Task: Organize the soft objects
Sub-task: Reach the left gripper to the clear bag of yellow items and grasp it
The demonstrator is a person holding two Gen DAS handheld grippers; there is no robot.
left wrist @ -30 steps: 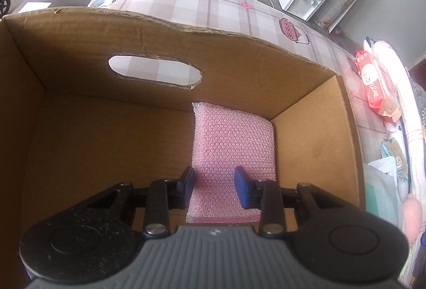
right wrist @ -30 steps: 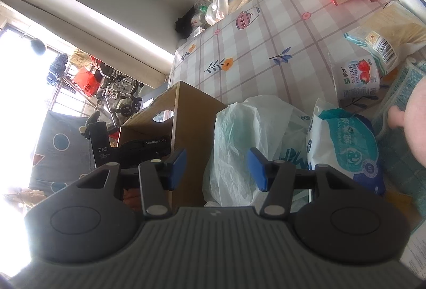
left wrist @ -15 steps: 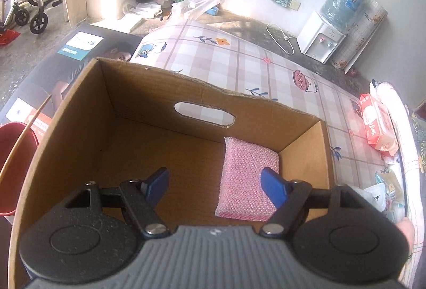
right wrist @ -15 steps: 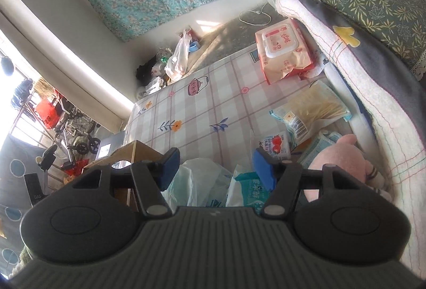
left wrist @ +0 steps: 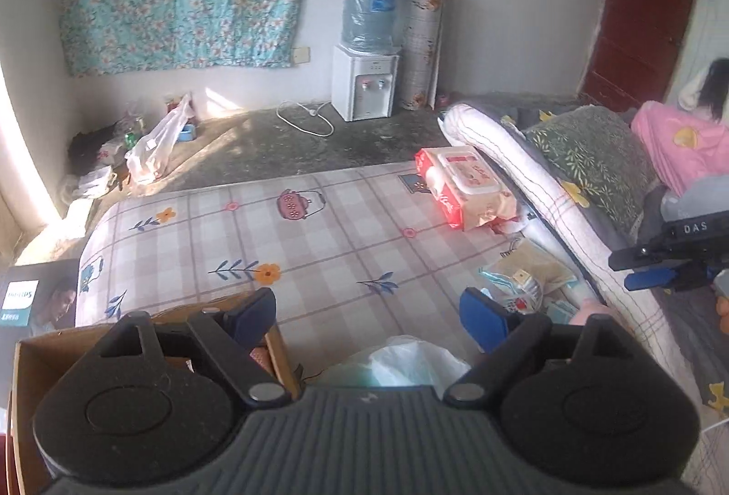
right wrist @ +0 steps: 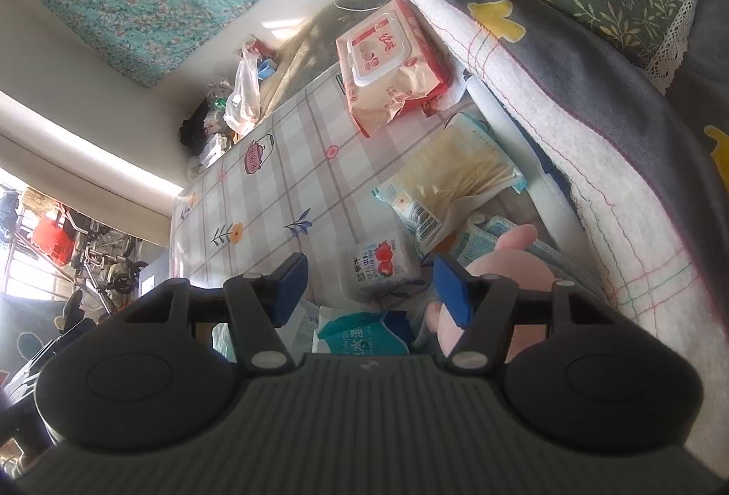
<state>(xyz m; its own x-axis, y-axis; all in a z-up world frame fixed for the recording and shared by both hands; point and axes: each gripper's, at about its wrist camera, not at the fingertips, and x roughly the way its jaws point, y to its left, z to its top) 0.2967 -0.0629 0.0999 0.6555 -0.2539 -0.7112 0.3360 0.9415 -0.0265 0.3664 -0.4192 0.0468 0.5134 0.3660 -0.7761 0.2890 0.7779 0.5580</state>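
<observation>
Left gripper [left wrist: 367, 312] lifted (fingers [left wrist: 483, 317] opening).

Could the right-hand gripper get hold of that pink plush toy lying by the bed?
Probably yes. The right gripper is open and empty, and the pink plush toy sits just beyond its right-side finger with nothing over it; the strawberry-print pack lies beside it, not on it.

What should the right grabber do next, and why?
Probably ease the right gripper down and to its right, over the pink plush toy. Its jaws are apart with nothing between them, and the toy lies just beside its right finger among the packets on the checked mat. The left gripper is opening, empty.
</observation>
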